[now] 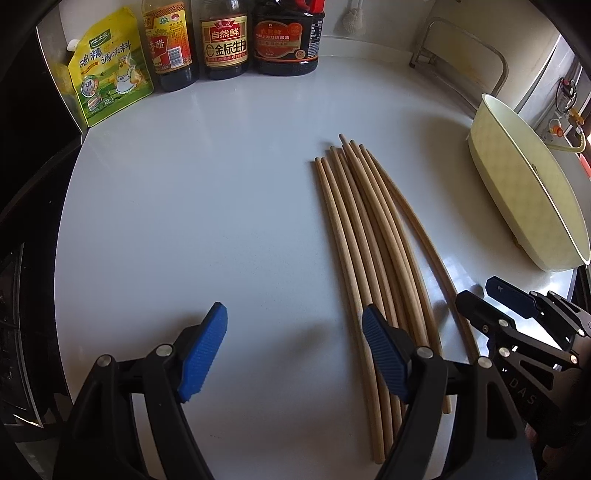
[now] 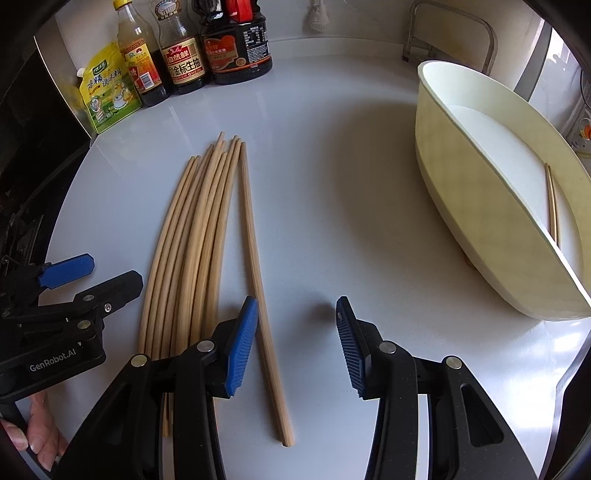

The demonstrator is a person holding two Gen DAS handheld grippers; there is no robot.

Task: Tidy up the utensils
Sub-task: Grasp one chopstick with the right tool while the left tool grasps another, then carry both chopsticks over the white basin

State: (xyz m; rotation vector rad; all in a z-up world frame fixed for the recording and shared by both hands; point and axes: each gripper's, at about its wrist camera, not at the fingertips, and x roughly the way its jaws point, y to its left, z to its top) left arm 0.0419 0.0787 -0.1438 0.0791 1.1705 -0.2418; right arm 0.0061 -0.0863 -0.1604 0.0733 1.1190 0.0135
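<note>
A pale grey countertop point(image 1: 207, 206) with a glossy finish fills the scene, catching bright glare toward its right side. Along the back, against a cream wall point(image 1: 380, 26), stand a yellow seasoning pouch point(image 1: 110, 74) and three dark sauce bottles point(image 1: 225, 40). A bent metal rack point(image 1: 461, 40) sits in the far right corner. To the left, the surroundings fall into deep shadow.

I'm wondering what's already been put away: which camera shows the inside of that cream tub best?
The right wrist view: it looks into the cream tub, showing chopsticks in the tub against its far wall. The left wrist view shows only its outer wall and rim.
</note>
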